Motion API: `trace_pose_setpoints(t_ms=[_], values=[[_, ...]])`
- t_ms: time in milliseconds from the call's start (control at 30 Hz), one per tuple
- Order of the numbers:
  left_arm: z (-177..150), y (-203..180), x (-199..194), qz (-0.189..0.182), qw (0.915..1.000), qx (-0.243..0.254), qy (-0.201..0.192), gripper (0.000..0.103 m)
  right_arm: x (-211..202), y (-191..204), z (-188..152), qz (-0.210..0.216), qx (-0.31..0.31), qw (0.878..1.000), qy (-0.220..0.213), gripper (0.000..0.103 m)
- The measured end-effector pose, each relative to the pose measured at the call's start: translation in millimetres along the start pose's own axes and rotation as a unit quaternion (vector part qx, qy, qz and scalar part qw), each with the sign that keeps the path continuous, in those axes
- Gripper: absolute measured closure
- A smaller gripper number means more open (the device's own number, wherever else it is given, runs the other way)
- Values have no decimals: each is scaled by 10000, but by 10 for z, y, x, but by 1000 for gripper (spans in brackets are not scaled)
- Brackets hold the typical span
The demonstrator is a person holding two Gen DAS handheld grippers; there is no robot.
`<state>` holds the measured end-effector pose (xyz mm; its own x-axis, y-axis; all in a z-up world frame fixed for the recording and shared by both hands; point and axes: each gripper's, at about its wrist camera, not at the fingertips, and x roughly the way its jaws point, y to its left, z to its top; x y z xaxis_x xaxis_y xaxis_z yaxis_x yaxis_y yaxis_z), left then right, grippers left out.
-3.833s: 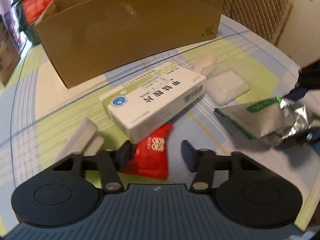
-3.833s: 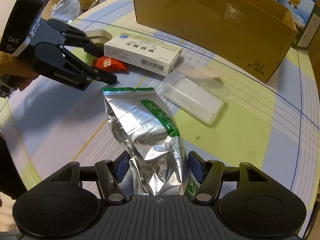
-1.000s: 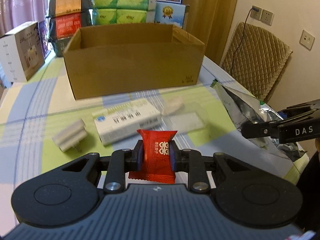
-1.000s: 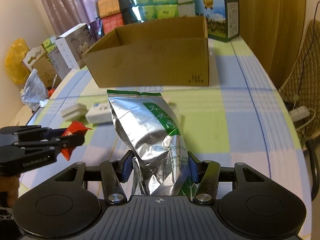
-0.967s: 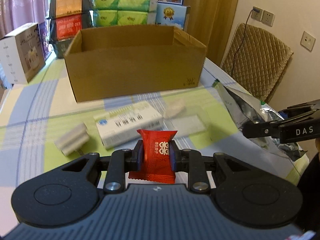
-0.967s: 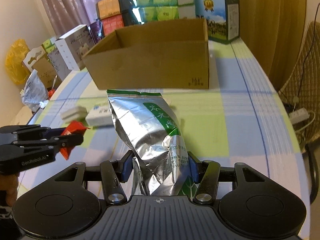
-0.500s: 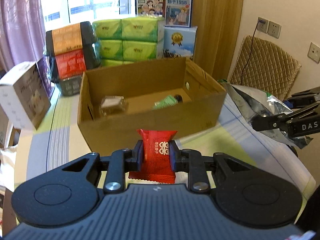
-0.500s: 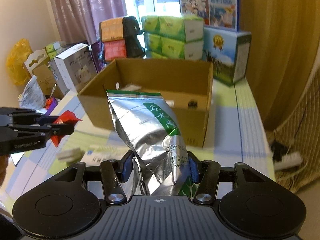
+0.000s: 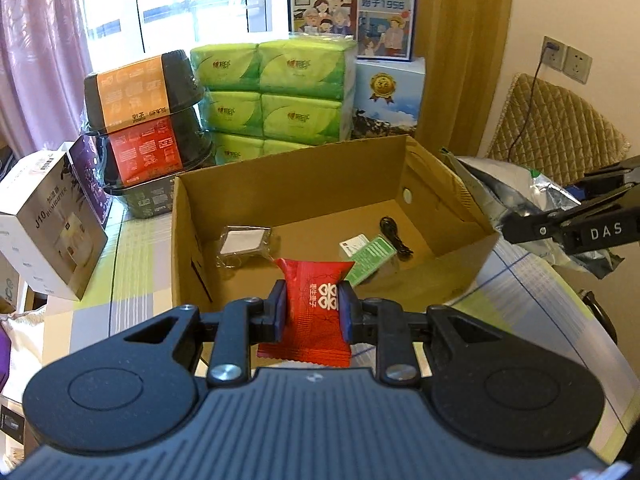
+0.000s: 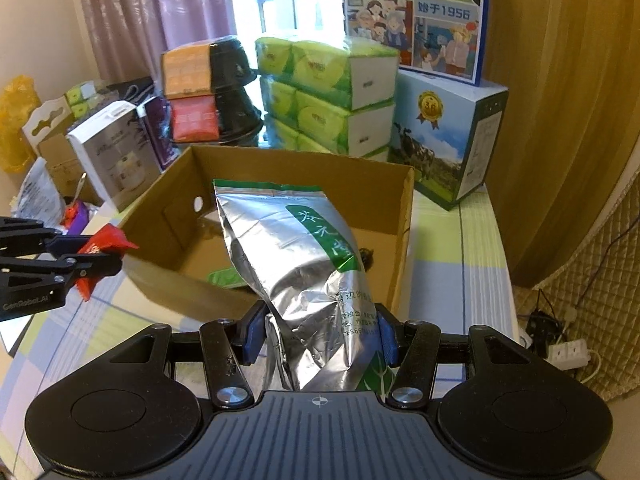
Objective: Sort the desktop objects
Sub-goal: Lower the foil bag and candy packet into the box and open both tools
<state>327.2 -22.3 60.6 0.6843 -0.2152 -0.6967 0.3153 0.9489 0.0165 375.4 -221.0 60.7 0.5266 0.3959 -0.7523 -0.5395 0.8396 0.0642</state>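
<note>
My left gripper is shut on a red candy packet, held in the air just in front of the near wall of an open cardboard box. My right gripper is shut on a silver foil tea bag with a green label, raised before the same cardboard box. In the right wrist view the left gripper shows at the left with the red packet. In the left wrist view the right gripper and foil bag are at the right.
Inside the box lie a clear plastic packet, a green card box and a black cable. Behind it stand green tissue packs, stacked bowls, a milk carton box. A white box stands left, a quilted chair right.
Both grippers have risen and moved toward the box with their loads; half a second ago its inside was just visible, now its contents are plain. The items left on the table have dropped out of view.
</note>
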Motion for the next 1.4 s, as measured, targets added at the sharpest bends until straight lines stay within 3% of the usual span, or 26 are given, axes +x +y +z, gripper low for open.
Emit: trace_pose_setpoints(t_ms=[633, 1400], values=[[216, 444, 618, 131, 9968, -706, 360, 82, 589, -168, 412, -150, 413, 9987, 265, 51], [272, 423, 839, 93, 9966, -738, 360, 82, 818, -69, 477, -198, 226, 9994, 161, 51]])
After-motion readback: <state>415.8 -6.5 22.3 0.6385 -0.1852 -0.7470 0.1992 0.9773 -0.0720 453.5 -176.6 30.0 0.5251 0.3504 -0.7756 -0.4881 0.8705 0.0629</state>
